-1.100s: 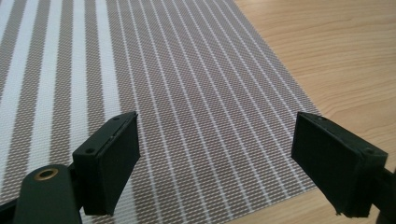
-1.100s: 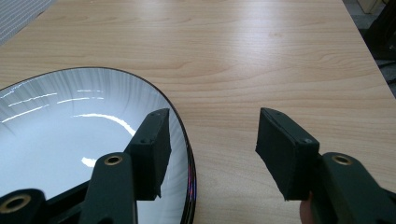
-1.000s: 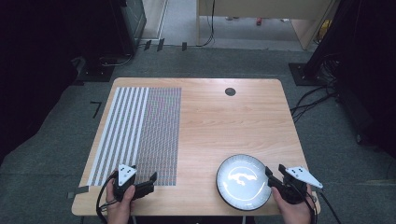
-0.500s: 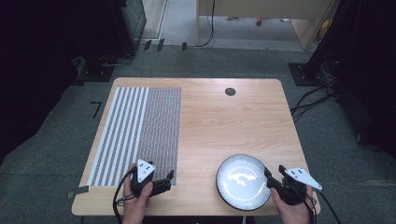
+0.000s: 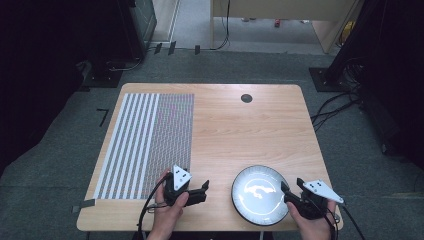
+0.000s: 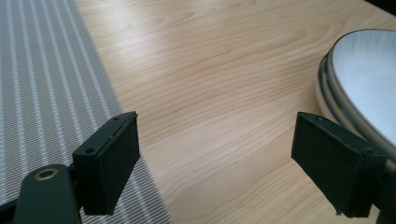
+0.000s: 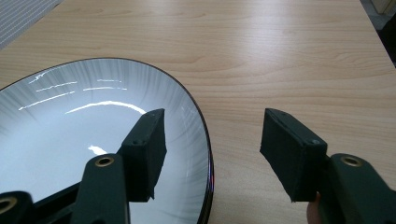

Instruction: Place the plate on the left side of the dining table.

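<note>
A glossy white plate (image 5: 257, 194) with a dark rim lies near the table's front edge, right of centre. My right gripper (image 5: 292, 186) sits at its right side. In the right gripper view this gripper (image 7: 212, 154) is open and has just been opening further. One jaw hangs over the plate (image 7: 70, 121), the other over bare wood. The rim runs between them, untouched by the pads. My left gripper (image 5: 202, 192) stands open a short way left of the plate, jaws pointing at it. The left gripper view has nothing between its jaws (image 6: 215, 163), with the plate (image 6: 369, 79) at the right.
A grey and white striped mat (image 5: 147, 142) covers the left part of the wooden table (image 5: 240, 130). A small black round cap (image 5: 246, 98) sits near the far edge. Cables (image 5: 340, 105) and dark equipment stand on the floor around the table.
My left gripper has moved right, off the mat's front edge and toward the plate, and now points at it. The right hand has kept its place at the plate's rim.
</note>
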### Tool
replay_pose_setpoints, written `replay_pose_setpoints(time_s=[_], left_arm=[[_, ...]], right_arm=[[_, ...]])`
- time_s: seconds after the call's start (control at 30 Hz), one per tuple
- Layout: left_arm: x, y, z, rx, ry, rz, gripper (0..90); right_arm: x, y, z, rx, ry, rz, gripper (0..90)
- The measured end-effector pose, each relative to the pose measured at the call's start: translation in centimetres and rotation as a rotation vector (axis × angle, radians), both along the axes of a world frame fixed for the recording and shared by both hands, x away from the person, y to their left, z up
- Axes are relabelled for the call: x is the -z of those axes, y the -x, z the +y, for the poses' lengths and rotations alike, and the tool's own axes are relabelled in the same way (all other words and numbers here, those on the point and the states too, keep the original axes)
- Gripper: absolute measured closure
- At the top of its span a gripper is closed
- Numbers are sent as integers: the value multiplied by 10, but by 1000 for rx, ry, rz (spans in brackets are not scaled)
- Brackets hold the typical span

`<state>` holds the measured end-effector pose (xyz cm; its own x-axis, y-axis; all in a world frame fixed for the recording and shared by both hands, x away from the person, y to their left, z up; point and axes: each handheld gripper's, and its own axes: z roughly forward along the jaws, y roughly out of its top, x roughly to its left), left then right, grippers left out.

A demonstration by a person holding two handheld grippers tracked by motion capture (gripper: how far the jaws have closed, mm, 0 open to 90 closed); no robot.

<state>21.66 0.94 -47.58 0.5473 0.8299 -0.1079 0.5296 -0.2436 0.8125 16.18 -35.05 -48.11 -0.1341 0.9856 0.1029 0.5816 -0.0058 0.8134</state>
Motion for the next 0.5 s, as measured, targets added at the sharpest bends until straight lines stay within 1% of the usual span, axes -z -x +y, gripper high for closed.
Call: replay_pose_setpoints(time_s=[0.1,0.27,0.43,0.5], left_arm=[[-2,-2,-10,18,-2,1,154],[-4,-3,-21,40,21,-5,154],[-5,-2,-27,48,42,-4,154],[-4,-2,-30,52,42,3,154]], right_arm=[[0,0,-1,8,1,-3,395],[0,0,-2,11,0,2,399],[0,1,-2,4,2,1,409],[0,1,-2,7,4,3,416]])
